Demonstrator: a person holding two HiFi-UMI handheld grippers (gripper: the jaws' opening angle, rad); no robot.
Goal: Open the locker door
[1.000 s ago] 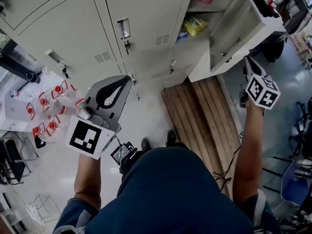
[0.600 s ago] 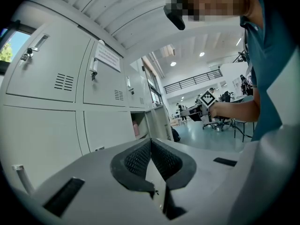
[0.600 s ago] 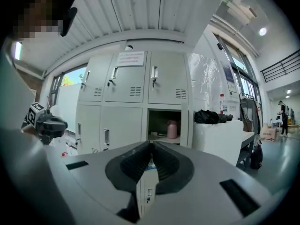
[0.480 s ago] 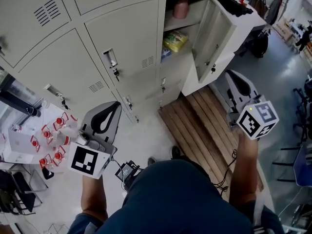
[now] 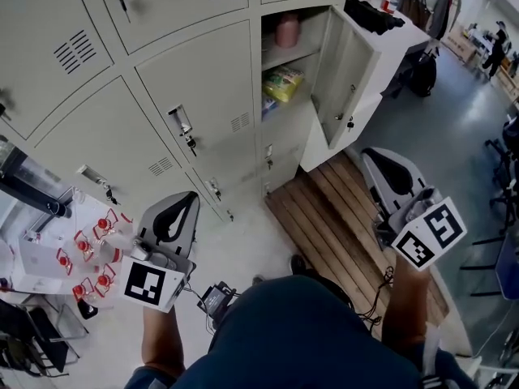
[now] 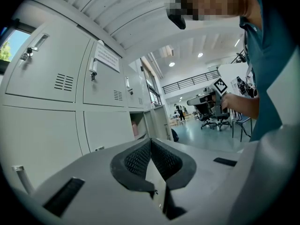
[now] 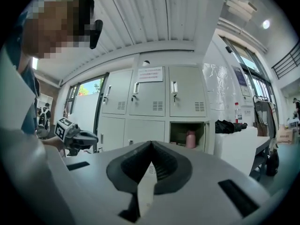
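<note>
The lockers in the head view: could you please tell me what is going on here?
A person stands before a bank of grey lockers with a gripper in each hand. One locker door already stands wide open, showing a pink bottle on its shelf and a yellow packet below. The left gripper and the right gripper both hang clear of the lockers with jaws shut on nothing; the right one's jaws have just been closing, with nothing between them.
</note>
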